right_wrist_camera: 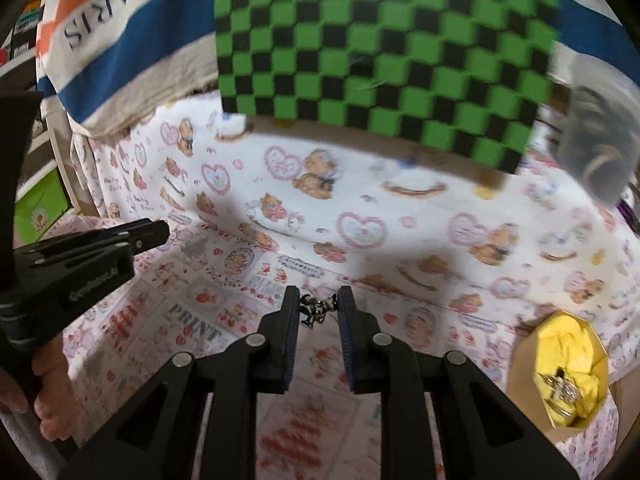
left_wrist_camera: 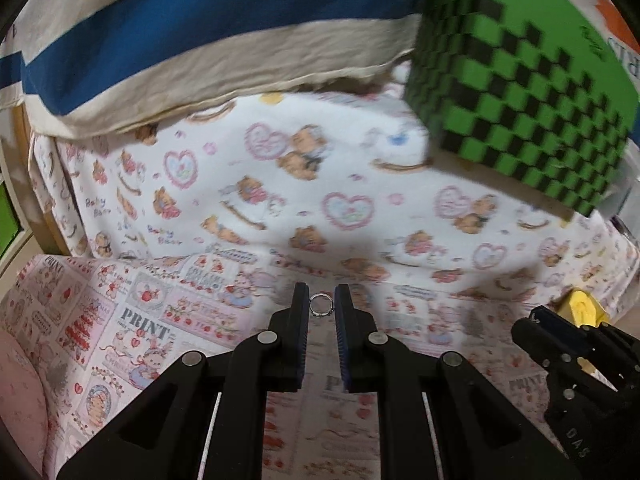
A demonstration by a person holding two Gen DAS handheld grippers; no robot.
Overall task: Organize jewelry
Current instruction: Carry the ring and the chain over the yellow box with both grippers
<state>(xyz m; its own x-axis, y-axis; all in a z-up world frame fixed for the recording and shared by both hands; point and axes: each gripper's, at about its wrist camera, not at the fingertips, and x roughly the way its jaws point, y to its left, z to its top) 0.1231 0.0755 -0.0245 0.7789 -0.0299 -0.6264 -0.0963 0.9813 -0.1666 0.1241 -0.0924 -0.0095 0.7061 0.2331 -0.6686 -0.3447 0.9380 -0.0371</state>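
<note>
Left tongs (left_wrist_camera: 322, 305) are clenched on a ring (left_wrist_camera: 321, 305), right tongs (right_wrist_camera: 319, 308) on a dark trinket (right_wrist_camera: 317, 309); the yellow-lined box (right_wrist_camera: 560, 368) is found right of both, nearer the right tongs.

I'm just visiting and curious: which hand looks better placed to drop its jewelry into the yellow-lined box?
Probably the right gripper: its dark chain piece is nearer the yellow-lined box than the left gripper with its ring.

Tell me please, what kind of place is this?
Probably a bedroom at home, with the work done on a bed or a soft cushion. A teddy-bear print sheet covers the surface, a blue-striped fabric printed PARIS lies behind it, and a small yellow-lined box holds jewelry.
</note>
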